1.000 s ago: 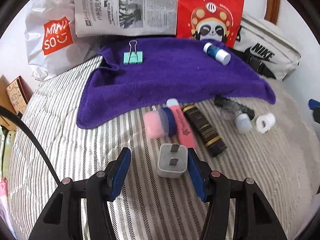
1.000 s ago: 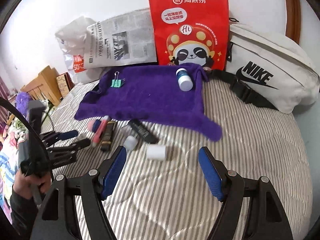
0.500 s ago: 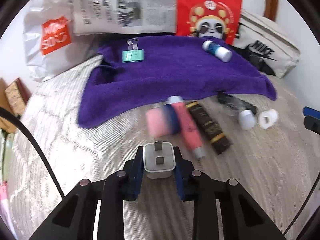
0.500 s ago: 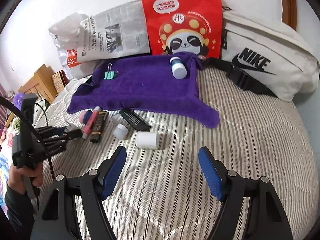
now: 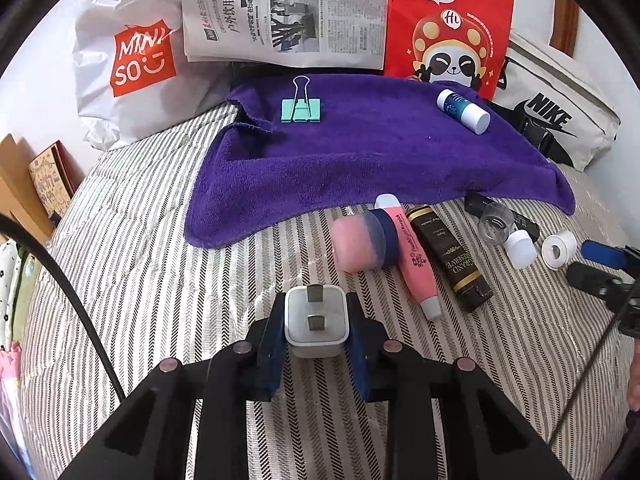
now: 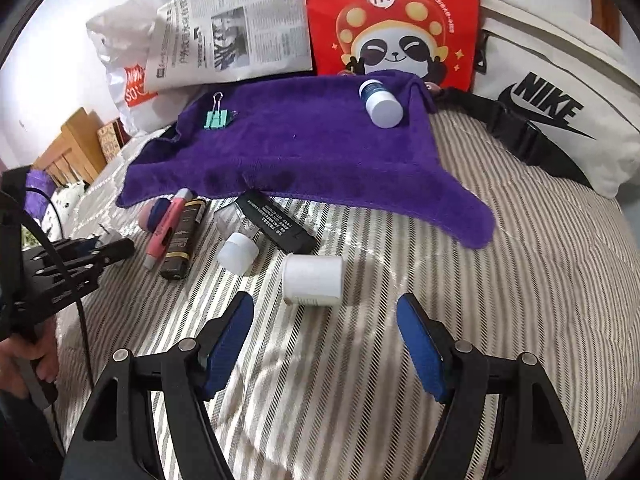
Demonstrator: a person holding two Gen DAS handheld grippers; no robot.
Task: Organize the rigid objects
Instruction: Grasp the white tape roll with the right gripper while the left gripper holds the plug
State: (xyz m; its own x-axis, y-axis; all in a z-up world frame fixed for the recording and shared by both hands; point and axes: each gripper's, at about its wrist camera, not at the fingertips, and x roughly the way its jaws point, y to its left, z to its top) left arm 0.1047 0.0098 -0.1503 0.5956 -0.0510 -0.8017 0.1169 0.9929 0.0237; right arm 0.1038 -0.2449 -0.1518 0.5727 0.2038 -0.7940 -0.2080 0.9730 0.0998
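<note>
My left gripper (image 5: 316,332) is shut on a white plug adapter (image 5: 316,326), its prongs facing the camera, above the striped bed. A purple towel (image 5: 360,152) lies ahead with a green binder clip (image 5: 301,110) and a blue-and-white bottle (image 5: 463,111) on it. In front of the towel lie a pink-and-blue case (image 5: 362,244), a pink tube (image 5: 414,256), a dark tube (image 5: 454,258) and small white items. My right gripper (image 6: 326,344) is open, just short of a white roll (image 6: 313,280). The left gripper also shows in the right wrist view (image 6: 108,250).
A Miniso bag (image 5: 132,60), a newspaper (image 5: 280,12), a red panda bag (image 5: 448,24) and a white Nike bag (image 5: 560,120) line the back of the bed. A black flat tube (image 6: 276,226) and a white cap (image 6: 238,254) lie near the roll.
My left gripper closed on the white plug adapter and lifted it off the bed. My right gripper moved forward toward the white roll, staying open.
</note>
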